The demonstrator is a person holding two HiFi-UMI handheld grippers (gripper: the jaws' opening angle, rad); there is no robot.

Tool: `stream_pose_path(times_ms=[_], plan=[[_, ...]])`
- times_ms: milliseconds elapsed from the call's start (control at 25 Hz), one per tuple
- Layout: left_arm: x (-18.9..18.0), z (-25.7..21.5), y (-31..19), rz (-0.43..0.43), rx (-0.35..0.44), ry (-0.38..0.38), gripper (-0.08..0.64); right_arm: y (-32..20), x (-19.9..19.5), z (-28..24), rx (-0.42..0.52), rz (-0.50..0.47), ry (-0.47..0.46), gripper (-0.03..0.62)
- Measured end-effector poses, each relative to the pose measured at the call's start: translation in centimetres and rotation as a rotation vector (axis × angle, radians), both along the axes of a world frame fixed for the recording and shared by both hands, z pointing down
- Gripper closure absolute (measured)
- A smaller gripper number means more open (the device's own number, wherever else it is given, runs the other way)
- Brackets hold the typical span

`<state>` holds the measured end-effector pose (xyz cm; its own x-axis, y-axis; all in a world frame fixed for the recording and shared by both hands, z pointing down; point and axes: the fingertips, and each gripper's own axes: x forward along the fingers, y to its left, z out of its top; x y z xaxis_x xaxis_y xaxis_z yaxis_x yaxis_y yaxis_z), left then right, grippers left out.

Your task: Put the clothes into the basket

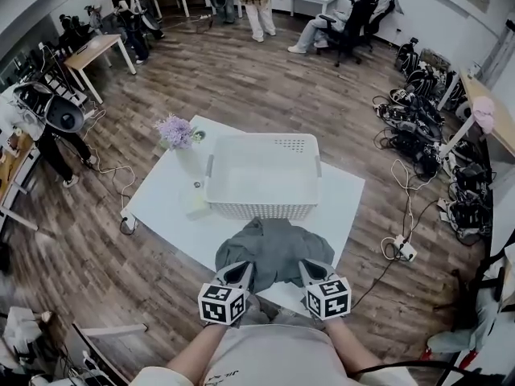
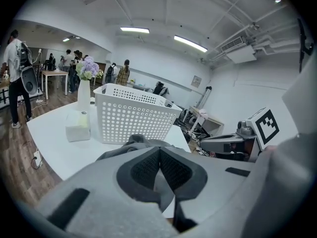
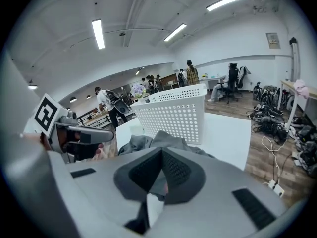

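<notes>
Flower vase (image 2: 83, 92) and tissue box (image 2: 78, 127) on white table (image 1: 338, 199)

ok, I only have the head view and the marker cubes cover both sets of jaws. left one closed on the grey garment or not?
Observer: Yes. In the left gripper view the left gripper has its tips together, with fabric of the grey garment pinched between the pads.
Operator: and the right?
Observer: Same. The right gripper is shut, with grey cloth showing between its pads just behind the tips.
Operator: how high is the pile against the basket?
Observer: Low. In both gripper views the perforated wall of the white basket rises well above the heap, which lies on the table.
</notes>
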<state>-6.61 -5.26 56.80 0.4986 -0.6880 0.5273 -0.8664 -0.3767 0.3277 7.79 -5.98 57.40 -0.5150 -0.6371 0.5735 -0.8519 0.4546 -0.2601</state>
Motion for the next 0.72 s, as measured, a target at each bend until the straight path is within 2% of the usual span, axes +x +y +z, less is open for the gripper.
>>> stream_pose_path(times_ms=[480,560,640,720], plan=[[-0.1,1.3,-0.7,0.103,-0.030,-0.043,0.544,-0.9,-0.6,0.9,-0.005,-0.024,0.017,0.578],[-0.3,1.9,-0.6,0.117,-0.055,-0.043,0.498,-1.1,-0.6,1.4,0.000,-0.028,0.043,0.577],[-0.7,2.8,-0.4,0.134,-0.090,-0.053,0.416,-1.2,-0.6,2.0,-0.016,-0.038,0.051,0.567],[-1.1,3.7,-0.3,0.145,-0.122,-0.061,0.368,-1.1,-0.8,2.9,-0.051,-0.060,0.060,0.459]])
